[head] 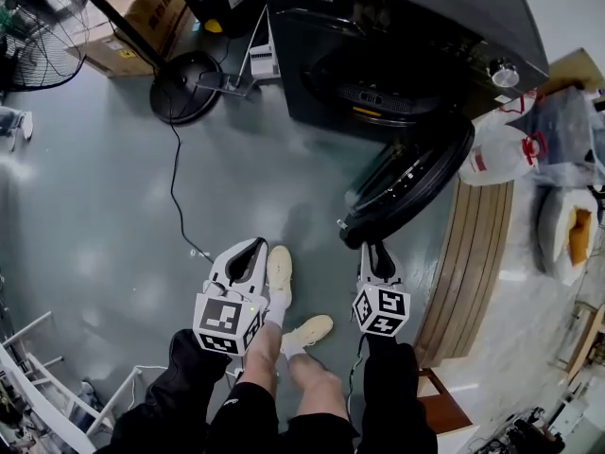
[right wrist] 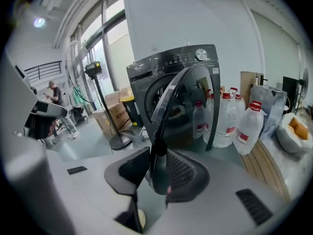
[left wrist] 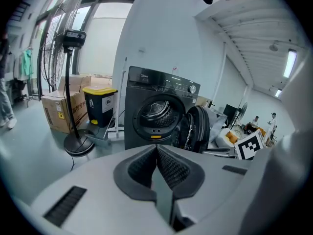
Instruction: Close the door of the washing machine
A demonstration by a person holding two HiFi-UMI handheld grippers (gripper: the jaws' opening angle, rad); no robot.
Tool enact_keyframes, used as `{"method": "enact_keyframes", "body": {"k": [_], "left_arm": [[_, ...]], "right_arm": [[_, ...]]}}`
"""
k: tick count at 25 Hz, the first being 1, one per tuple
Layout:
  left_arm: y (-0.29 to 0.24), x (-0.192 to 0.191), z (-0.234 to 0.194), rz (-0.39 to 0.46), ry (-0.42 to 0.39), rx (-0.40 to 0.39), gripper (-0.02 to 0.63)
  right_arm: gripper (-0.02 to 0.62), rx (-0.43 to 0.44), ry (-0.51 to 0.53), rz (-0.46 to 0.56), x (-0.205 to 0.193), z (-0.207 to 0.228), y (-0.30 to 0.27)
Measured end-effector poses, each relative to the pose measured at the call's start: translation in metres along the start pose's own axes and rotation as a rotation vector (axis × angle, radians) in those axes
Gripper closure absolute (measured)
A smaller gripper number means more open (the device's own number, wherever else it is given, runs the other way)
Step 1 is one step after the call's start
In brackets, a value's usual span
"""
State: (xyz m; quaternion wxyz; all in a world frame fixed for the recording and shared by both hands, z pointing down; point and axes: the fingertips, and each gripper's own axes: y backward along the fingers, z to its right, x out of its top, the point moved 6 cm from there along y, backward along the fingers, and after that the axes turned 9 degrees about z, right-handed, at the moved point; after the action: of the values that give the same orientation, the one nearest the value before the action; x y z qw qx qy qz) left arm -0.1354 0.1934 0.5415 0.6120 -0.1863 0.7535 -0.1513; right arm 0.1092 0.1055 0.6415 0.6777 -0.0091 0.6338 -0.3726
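grey floor [head: 113, 206] spreads below us. our right gripper [right wrist: 156, 155] has its jaws closed on the free rim of the door [right wrist: 188, 97], which stands wide open beside the washer [head: 378, 55]. our left gripper [left wrist: 157, 153] has its jaws together, empty. we judge the door stiff and fairly heavy; that rim, far from the hinge, swings it easiest.

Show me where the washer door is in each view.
Head view: door, right of centre, swung open.
Left gripper view: door, just right of centre.
Right gripper view: door, centre, close up.
Shared landmark: fan base.
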Motion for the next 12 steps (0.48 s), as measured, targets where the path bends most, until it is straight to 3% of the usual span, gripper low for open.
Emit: {"method": "enact_keyframes", "body": {"k": [12], "left_arm": [[-0.031,0.002,-0.025,-0.031,0.002,-0.006,0.581]], "right_arm": [[0.487,0.097,-0.024,0.011,0.016,-0.031,-0.038]]}}
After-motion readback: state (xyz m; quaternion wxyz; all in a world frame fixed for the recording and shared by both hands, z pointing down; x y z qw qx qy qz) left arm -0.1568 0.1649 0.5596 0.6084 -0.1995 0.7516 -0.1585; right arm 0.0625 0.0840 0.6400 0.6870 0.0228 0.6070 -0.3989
